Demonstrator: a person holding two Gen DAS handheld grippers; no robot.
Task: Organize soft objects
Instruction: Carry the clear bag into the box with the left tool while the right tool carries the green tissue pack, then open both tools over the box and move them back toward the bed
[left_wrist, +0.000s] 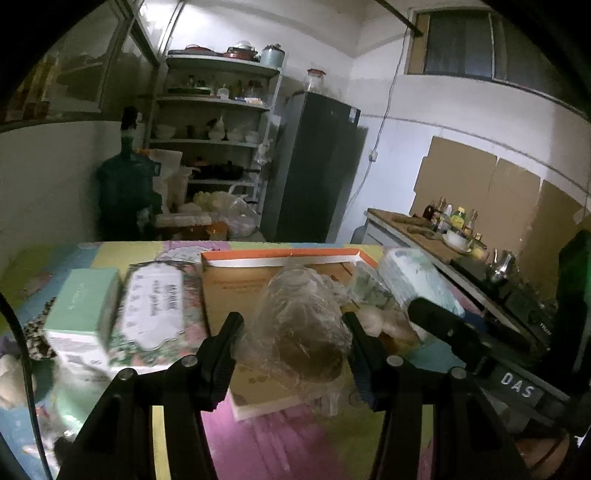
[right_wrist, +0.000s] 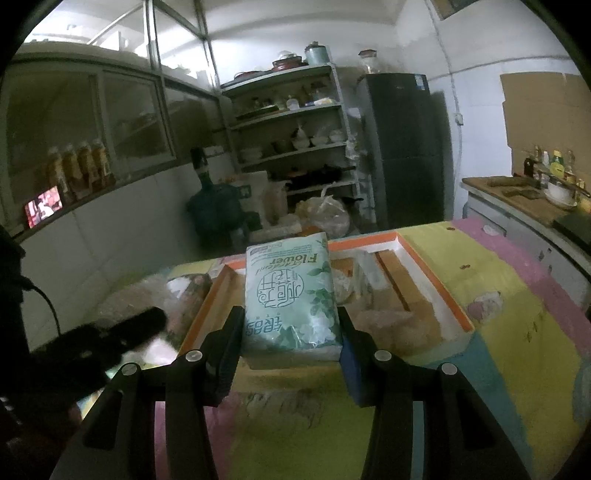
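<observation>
My left gripper (left_wrist: 291, 332) is shut on a brown soft bundle wrapped in clear plastic (left_wrist: 303, 325), held above the near edge of the orange-rimmed cardboard box (left_wrist: 280, 254). My right gripper (right_wrist: 290, 328) is shut on a pale green tissue pack printed "Flower" (right_wrist: 290, 295), held over the left part of the same box (right_wrist: 436, 284). The tissue pack (left_wrist: 413, 277) also shows at the right in the left wrist view, beside the right gripper's dark finger (left_wrist: 443, 325). More plastic-wrapped soft items (right_wrist: 384, 317) lie inside the box.
A floral tissue pack (left_wrist: 155, 306) and a mint-green box (left_wrist: 81, 306) lie left of the cardboard box on the colourful tablecloth (right_wrist: 509, 332). A counter with bottles (left_wrist: 450, 221) stands at the right. Shelves (left_wrist: 218, 140), a fridge (left_wrist: 317, 166) and a water jug (left_wrist: 125, 192) stand behind.
</observation>
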